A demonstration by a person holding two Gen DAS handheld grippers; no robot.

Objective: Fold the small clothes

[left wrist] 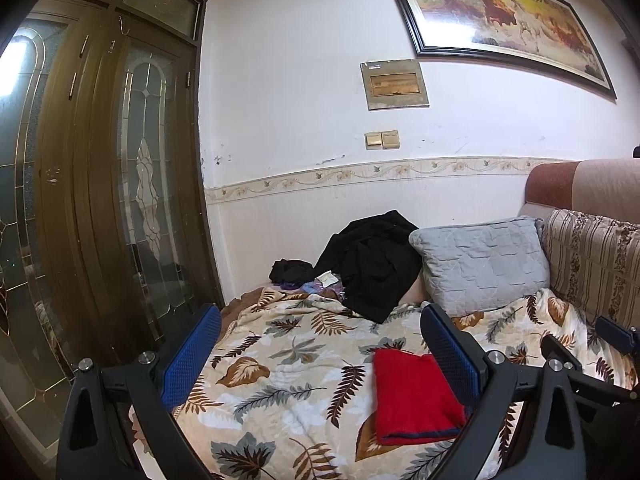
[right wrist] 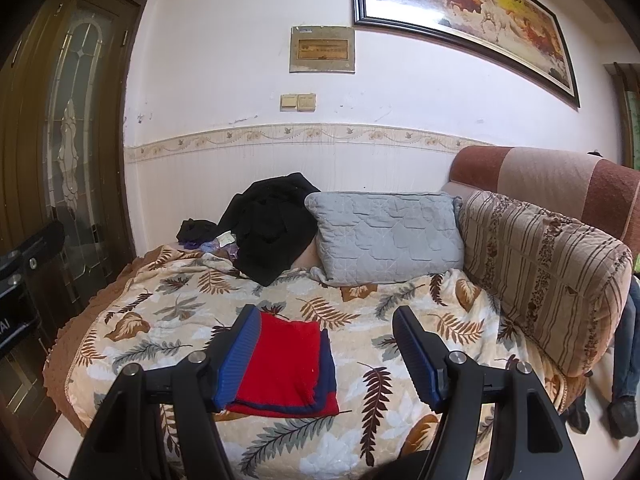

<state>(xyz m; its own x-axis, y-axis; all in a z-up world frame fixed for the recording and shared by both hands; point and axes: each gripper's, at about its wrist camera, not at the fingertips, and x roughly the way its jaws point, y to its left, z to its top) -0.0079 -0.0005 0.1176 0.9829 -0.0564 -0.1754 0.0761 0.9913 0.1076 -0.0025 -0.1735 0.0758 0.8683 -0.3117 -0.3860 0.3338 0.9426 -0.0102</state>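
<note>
A small red garment with navy trim (left wrist: pixel 416 398) lies folded into a neat rectangle on the leaf-patterned blanket (left wrist: pixel 288 364). In the right wrist view the red garment (right wrist: pixel 284 368) lies just behind the left blue finger. My left gripper (left wrist: pixel 320 344) hovers above the blanket with its blue pads wide apart and nothing between them; the garment sits by its right finger. My right gripper (right wrist: pixel 326 348) is open too, above the blanket (right wrist: pixel 400 400), holding nothing. A part of the right gripper (left wrist: pixel 612 336) shows at the right edge of the left wrist view.
A heap of black clothes (right wrist: pixel 272 220) and small items lie at the back of the sofa bed by the wall. A grey pillow (right wrist: pixel 384 236) and a striped cushion (right wrist: pixel 536 272) lean at the right. A brown glass-panelled door (left wrist: pixel 100 184) stands at the left.
</note>
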